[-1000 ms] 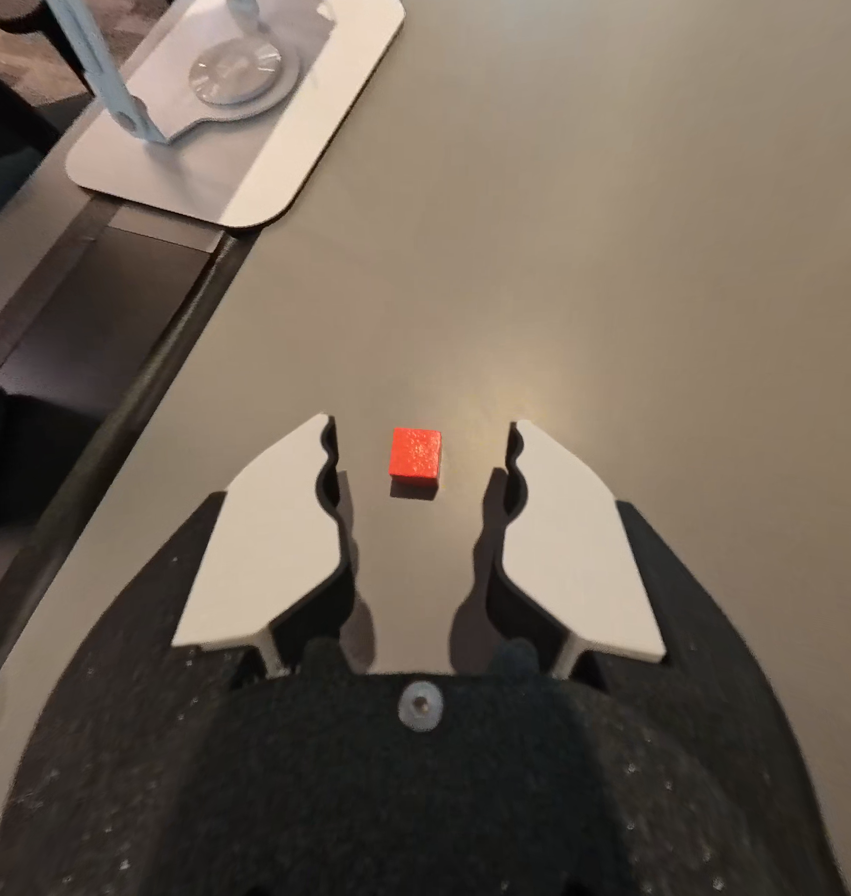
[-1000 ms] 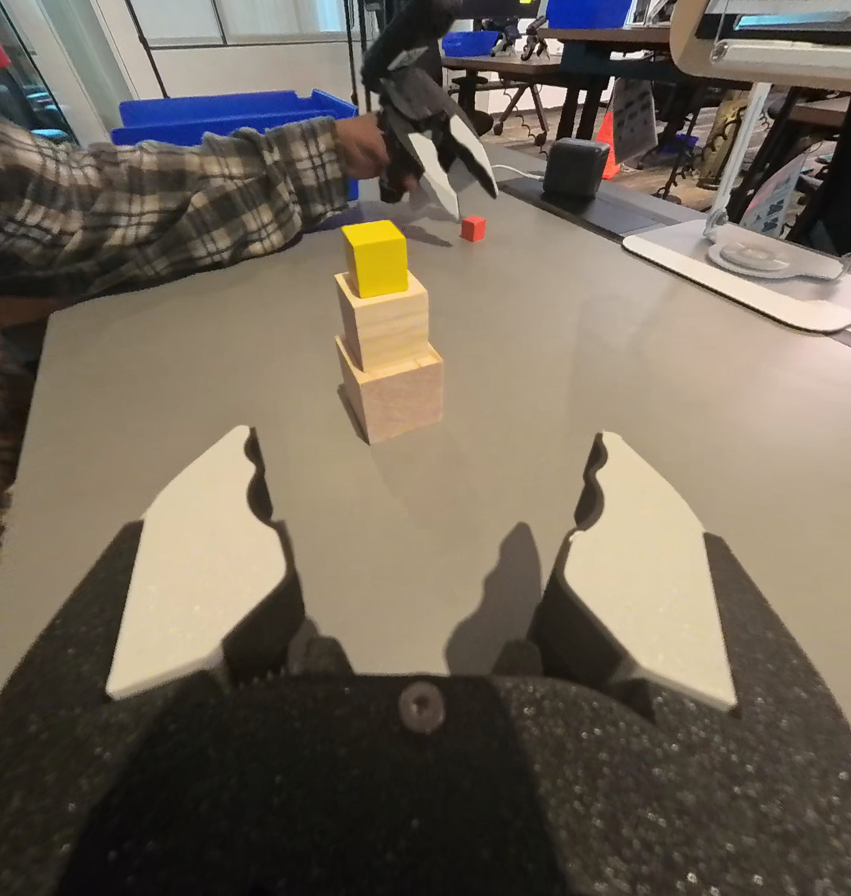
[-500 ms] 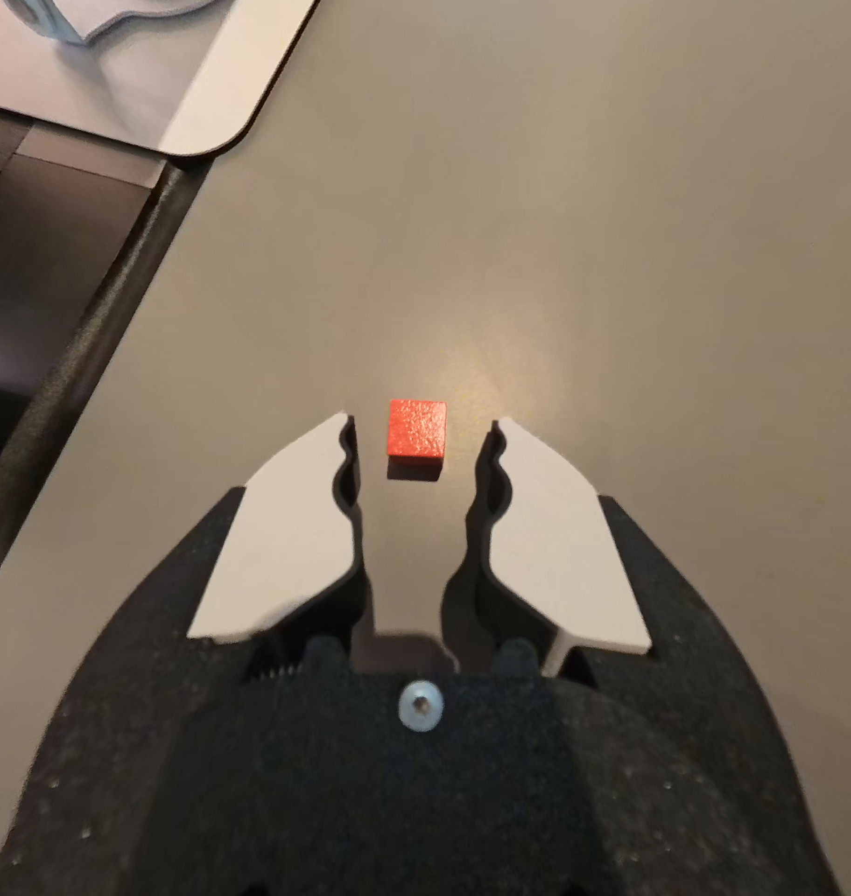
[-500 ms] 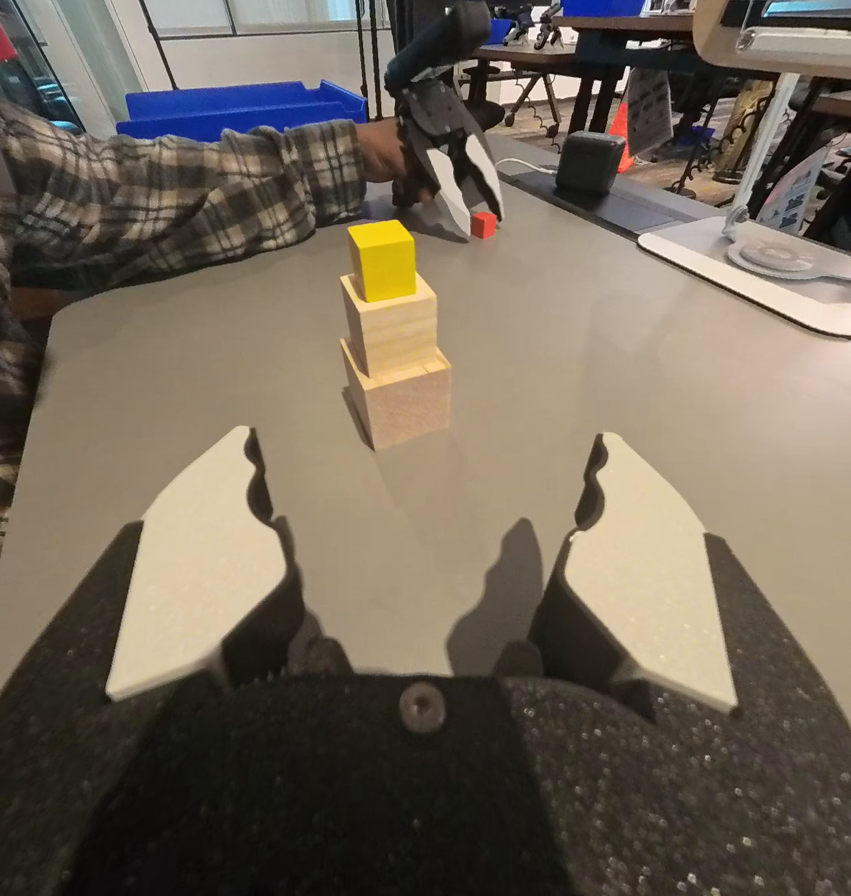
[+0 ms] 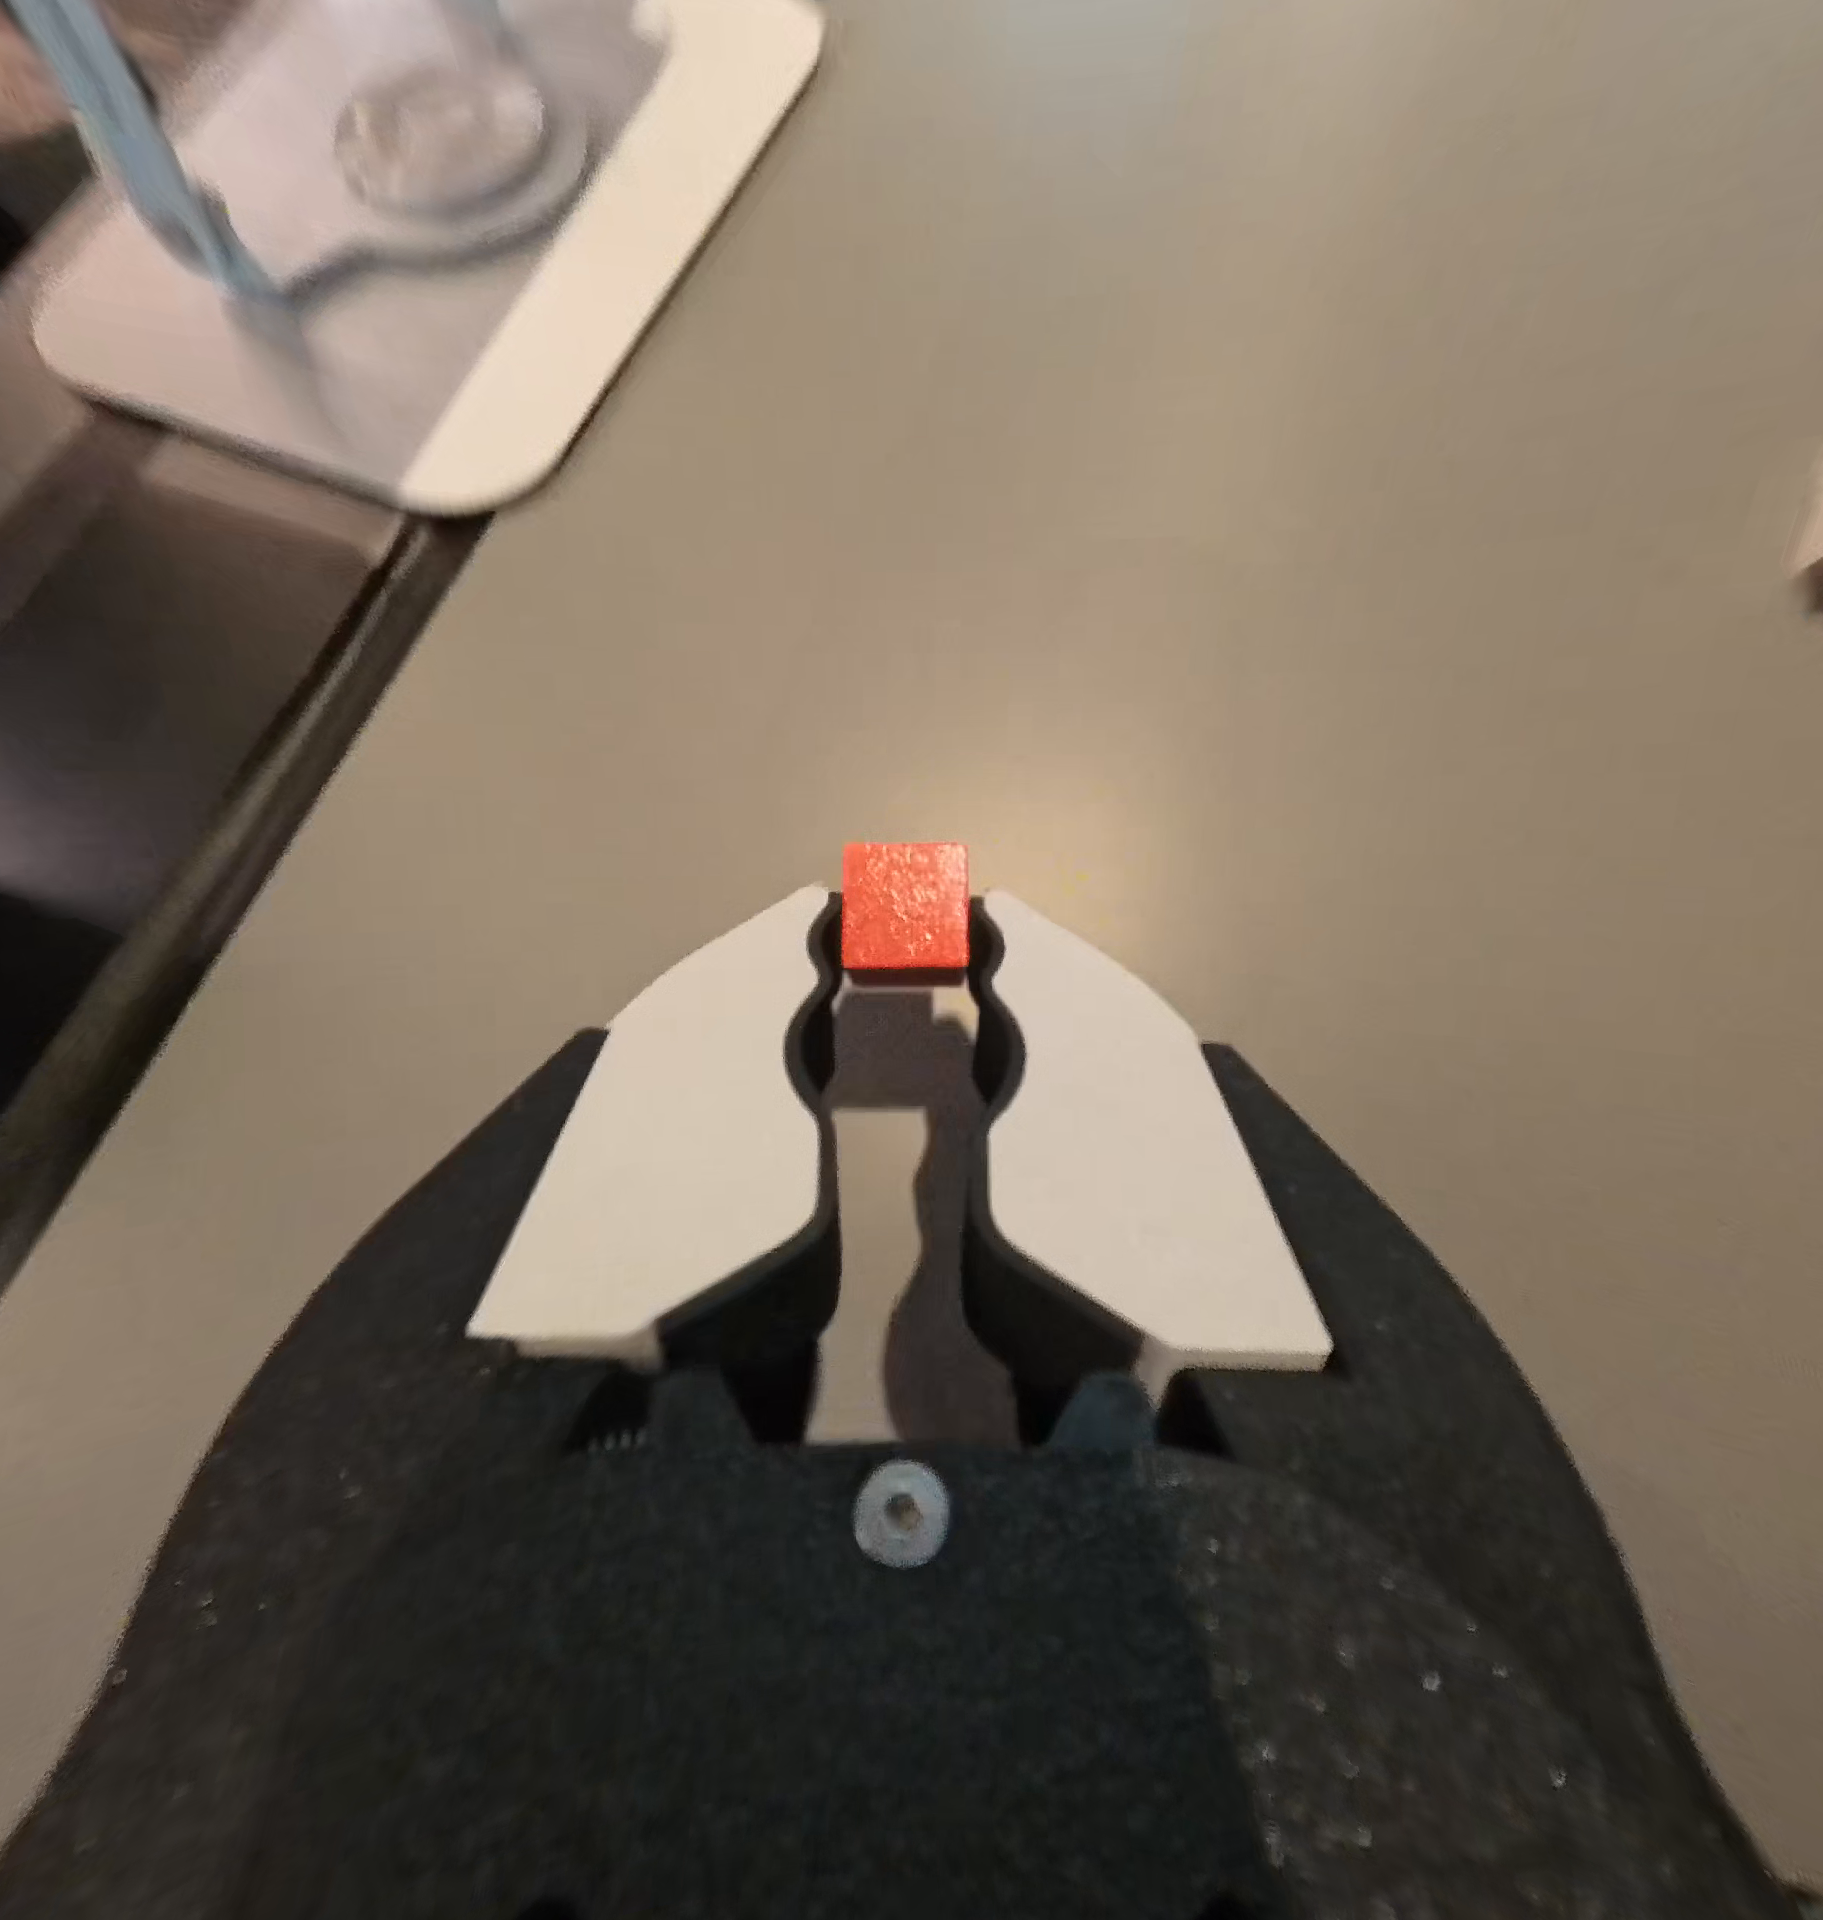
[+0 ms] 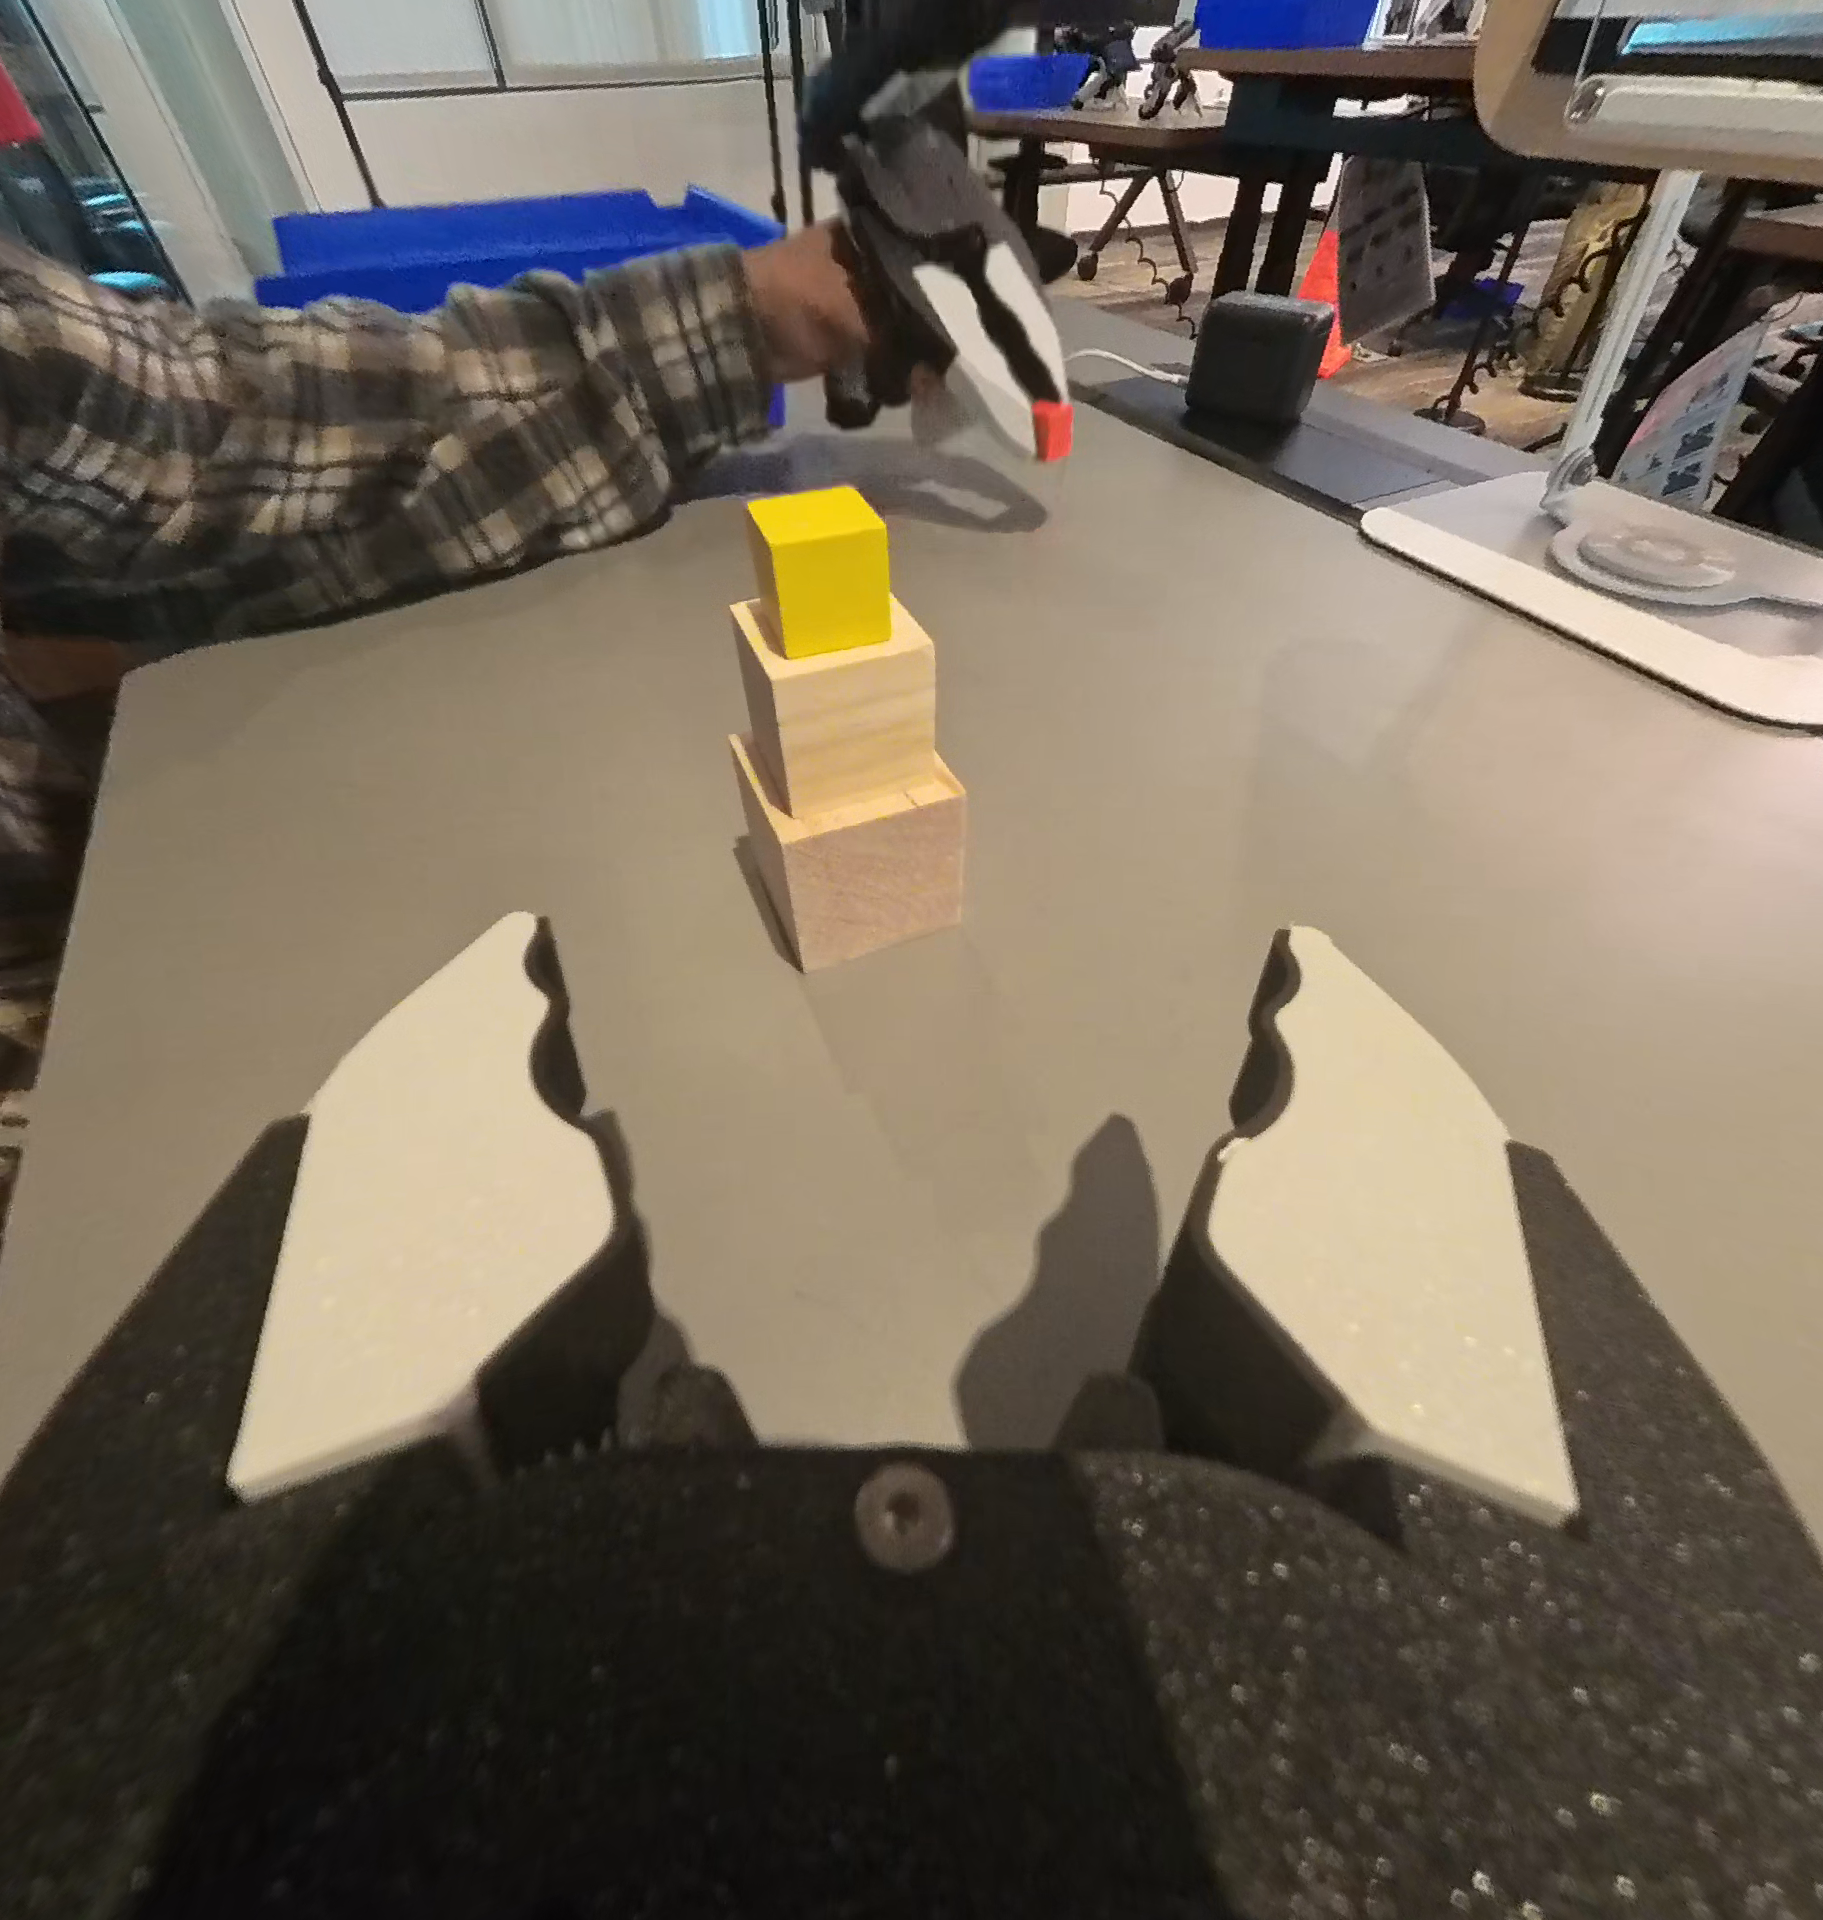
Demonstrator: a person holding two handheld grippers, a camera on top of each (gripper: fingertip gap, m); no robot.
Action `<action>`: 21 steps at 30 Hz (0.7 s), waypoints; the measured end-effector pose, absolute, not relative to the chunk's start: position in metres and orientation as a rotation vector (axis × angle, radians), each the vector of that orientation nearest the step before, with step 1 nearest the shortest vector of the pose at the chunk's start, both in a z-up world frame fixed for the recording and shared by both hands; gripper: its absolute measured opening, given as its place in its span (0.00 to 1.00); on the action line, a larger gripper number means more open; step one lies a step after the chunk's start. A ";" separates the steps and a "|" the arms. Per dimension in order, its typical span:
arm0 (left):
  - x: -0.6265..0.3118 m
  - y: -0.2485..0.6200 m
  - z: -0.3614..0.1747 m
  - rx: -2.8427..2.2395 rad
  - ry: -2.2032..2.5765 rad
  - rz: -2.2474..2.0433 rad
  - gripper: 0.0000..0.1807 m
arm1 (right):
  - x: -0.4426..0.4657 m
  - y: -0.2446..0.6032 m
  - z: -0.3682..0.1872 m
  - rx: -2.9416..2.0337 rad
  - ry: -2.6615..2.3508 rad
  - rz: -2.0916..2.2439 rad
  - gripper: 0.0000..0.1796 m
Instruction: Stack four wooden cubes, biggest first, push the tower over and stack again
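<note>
My left gripper [image 5: 905,920] is shut on the small red cube [image 5: 905,909] and holds it above the grey table [image 5: 1302,520]. In the right wrist view the left gripper [image 6: 1042,426] with the red cube [image 6: 1052,431] hangs beyond and to the right of the tower, higher than its top. The tower has a big plain wooden cube [image 6: 865,878] at the bottom, a smaller plain cube [image 6: 839,712] on it and a yellow cube [image 6: 824,571] on top. My right gripper [image 6: 912,1008] is open and empty, low over the table in front of the tower.
A white stand base [image 5: 450,239] sits at the table's far left edge in the left wrist view, also in the right wrist view [image 6: 1634,592]. A plaid sleeve [image 6: 315,447] reaches over the table's left side. A dark box [image 6: 1255,353] and blue bins [image 6: 512,239] stand behind. Tip to tip, the grippers are about 35 cm apart.
My left gripper closed on the red cube and lifted it off the table. My right gripper stayed open and barely moved.
</note>
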State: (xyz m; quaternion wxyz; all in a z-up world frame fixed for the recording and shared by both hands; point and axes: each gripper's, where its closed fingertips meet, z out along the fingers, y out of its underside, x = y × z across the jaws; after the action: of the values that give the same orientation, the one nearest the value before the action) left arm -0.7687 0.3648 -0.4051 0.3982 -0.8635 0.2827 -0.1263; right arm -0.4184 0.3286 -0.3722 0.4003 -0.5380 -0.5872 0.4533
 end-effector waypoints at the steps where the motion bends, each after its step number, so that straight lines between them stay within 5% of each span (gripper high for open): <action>1: -0.755 0.363 -0.389 -2.164 0.724 -0.323 0.12 | -0.418 0.329 -0.371 -1.357 -1.483 1.147 0.68; 8: -0.588 0.333 -0.285 -1.980 1.009 -0.388 0.12 | -0.415 0.326 -0.367 -1.352 -1.479 1.153 0.68; 21: -0.490 0.305 -0.291 -1.986 1.142 -0.484 0.12 | -0.398 0.323 -0.347 -1.317 -1.431 1.138 0.67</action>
State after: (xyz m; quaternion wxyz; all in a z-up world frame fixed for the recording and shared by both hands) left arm -0.4898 0.3048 -0.2911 0.3894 -0.7814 0.4490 -0.1903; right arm -0.3981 0.3233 -0.3469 0.4296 -0.5279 -0.5735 0.4560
